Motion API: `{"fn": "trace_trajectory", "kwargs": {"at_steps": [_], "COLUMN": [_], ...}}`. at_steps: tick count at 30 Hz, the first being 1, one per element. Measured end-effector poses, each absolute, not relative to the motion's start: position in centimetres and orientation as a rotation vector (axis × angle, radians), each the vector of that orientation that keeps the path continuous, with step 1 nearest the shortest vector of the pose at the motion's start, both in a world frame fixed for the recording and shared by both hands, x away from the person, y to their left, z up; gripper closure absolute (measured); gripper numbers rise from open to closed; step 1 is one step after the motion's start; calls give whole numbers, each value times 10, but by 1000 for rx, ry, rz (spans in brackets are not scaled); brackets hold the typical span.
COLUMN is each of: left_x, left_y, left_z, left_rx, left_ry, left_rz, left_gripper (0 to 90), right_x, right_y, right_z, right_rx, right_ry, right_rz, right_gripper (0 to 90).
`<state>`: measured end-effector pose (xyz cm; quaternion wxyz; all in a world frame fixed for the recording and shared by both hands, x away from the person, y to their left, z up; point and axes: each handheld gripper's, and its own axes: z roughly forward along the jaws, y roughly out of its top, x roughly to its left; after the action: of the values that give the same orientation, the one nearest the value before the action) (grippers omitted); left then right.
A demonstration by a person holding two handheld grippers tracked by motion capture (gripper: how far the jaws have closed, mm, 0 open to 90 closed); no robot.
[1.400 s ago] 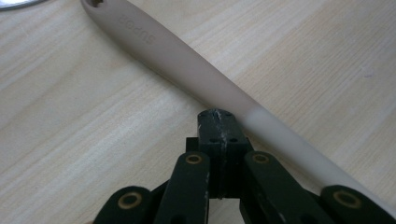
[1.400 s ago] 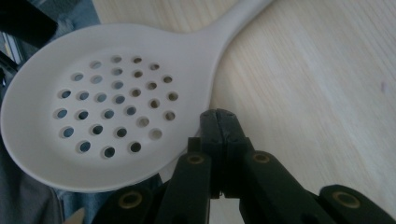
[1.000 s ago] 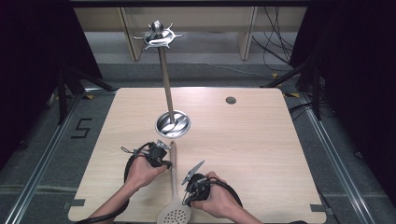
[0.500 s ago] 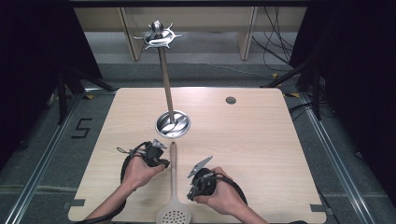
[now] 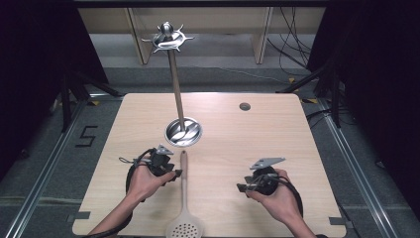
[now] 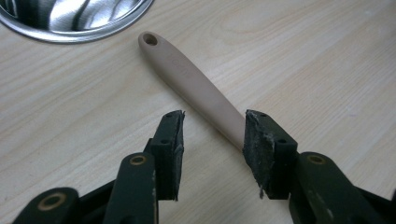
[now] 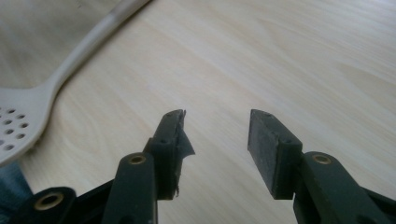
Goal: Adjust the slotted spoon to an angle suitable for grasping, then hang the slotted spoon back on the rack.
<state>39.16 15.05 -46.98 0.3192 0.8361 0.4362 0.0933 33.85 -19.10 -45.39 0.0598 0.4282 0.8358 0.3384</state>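
A beige slotted skimmer (image 5: 183, 198) lies flat on the wooden table (image 5: 277, 144), its handle pointing at the round steel base (image 5: 183, 133) of a tall hook stand (image 5: 167, 38). My left gripper (image 5: 173, 173) is open right at the handle's left side. In the left gripper view the handle (image 6: 187, 77), with a hanging hole at its tip, runs between the jaws of the left gripper (image 6: 212, 140) and passes behind the right pad (image 6: 261, 144). My right gripper (image 5: 241, 187) sits open on the table well to the right. The right gripper (image 7: 215, 140) has nothing between its jaws, and the skimmer's perforated head (image 7: 18, 126) lies to their left.
The stand's pole (image 5: 176, 89) rises from the base near the table's middle, with hooks at its top. A small dark round hole (image 5: 244, 106) sits at the table's far right. Bare wood stretches to the right and back. Cables trail from both grippers.
My right gripper has moved to the right, away from the skimmer's head. The skimmer now lies straight on the table. The left gripper has stayed beside the handle.
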Motion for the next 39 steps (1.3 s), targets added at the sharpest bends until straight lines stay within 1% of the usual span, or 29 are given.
{"fn": "trace_trajectory", "kwargs": {"at_steps": [3, 6, 7, 8, 9, 10, 11, 13, 15, 16, 21, 22, 27, 29, 30, 36, 39], "left_x": [394, 395, 395, 397, 397, 397, 399, 401, 400, 400, 401, 403, 410, 412, 413, 421, 426], "left_y": [150, 148, 147, 146, 146, 145, 143, 142, 140, 140, 136, 136, 123, 121, 118, 112, 111], "left_z": [-467, -464, -463, -462, -462, -460, -460, -459, -458, -456, -458, -458, -458, -457, -456, -453, -456], "left_rx": [2193, 2175, 2159, 2159, 2159, 2158, 2128, 2121, 2117, 2132, 2128, 2135, 2173, 2174, 2154, 2196, 2236], "left_ry": [1159, 1169, 1178, 1184, 1184, 1200, 1239, 1252, 1266, 1278, 1333, 1344, 1411, 1425, 1454, 1520, 1548], "left_rz": [263, 276, 284, 276, 276, 264, 288, 277, 284, 276, 231, 208, 173, 177, 175, 165, 180], "left_gripper": [523, 502, 471, 457, 430, 430, 369, 359, 352, 347, 346, 347, 356, 363, 363, 378, 386], "right_x": [336, 335, 334, 336, 336, 336, 335, 334, 335, 334, 336, 334, 337, 337, 336, 333, 333], "right_y": [-209, -215, -222, -224, -226, -226, -227, -228, -229, -228, -226, -224, -226, -227, -224, -219, -219], "right_z": [-454, -456, -456, -458, -459, -459, -461, -461, -461, -458, -457, -456, -457, -458, -458, -455, -455], "right_rx": [1337, 1361, 1422, 1380, 1408, 1408, 1412, 1406, 1389, 1428, 1406, 1473, 1471, 1439, 1465, 1457, 1454], "right_ry": [2494, 2464, 2460, 2447, 2435, 2435, 2389, 2395, 2388, 2415, 2449, 2436, 2455, 2452, 2424, 2435, 2435], "right_rz": [1038, 1040, 1020, 1033, 1033, 1033, 1082, 1061, 1073, 1040, 1013, 983, 988, 973, 1021, 1005, 1005], "right_gripper": [563, 559, 553, 552, 551, 551, 550, 549, 548, 546, 544, 543, 542, 542, 542, 540, 539]}}
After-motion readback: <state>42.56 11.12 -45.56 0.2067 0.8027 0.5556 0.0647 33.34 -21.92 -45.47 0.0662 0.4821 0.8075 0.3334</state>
